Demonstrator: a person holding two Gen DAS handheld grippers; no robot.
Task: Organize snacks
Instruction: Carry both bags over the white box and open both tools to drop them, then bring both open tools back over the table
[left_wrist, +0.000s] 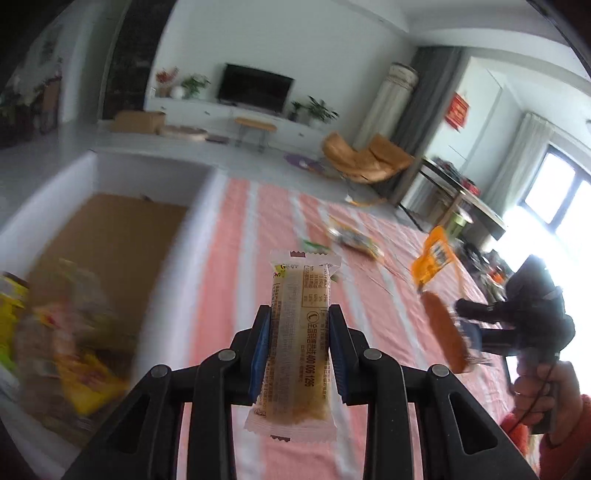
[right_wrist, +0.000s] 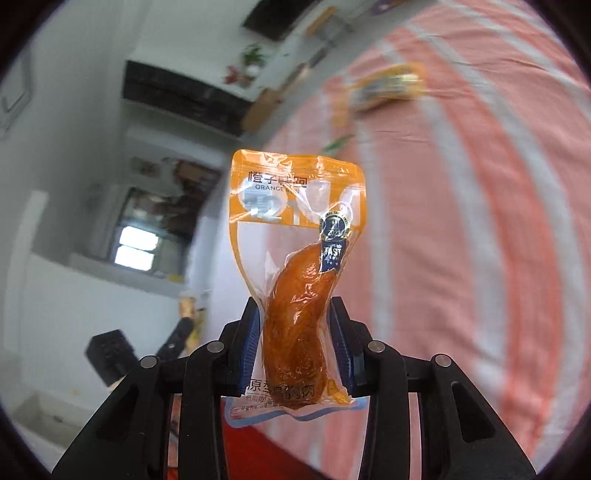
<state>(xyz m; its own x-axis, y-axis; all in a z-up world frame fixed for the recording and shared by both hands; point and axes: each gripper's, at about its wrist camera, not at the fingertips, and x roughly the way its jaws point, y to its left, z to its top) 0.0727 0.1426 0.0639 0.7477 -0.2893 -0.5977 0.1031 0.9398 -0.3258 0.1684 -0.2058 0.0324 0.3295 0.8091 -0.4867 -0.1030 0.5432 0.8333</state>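
L gripper (left_wrist: 300, 321) is clamped on a long snack bar (left_wrist: 295, 339) in a clear wrapper w/ printed text; both blue pads press its sides, and the bar stands along the fingers, sticking out past the tips and back toward my cam. It's held up off the pink-and-white striped cloth (left_wrist: 236, 258). To my left sits a white-walled box (left_wrist: 173, 258) w/ a brown cardboard floor, a blurry heap of yellow and mixed snack packs (left_wrist: 74, 332) inside. Further out on the cloth lie another packet (left_wrist: 354, 240) and a small green one (left_wrist: 314, 245), both too blurred to read.

R gripper (right_wrist: 295, 325) is closed on an orange pouch (right_wrist: 295, 206) holding a brown sausage-shaped piece of meat (right_wrist: 295, 332); pads squeeze the meat itself, the pouch's orange top standing up beyond the fingertips. From the L cam I see that same gripper off to the right, a hand (left_wrist: 543, 391) w/ a red sleeve gripping its handle, pouch raised above the cloth. R cam view is rolled, so the cloth runs up the right side, w/ one more yellowish packet (right_wrist: 384, 90) lying on it
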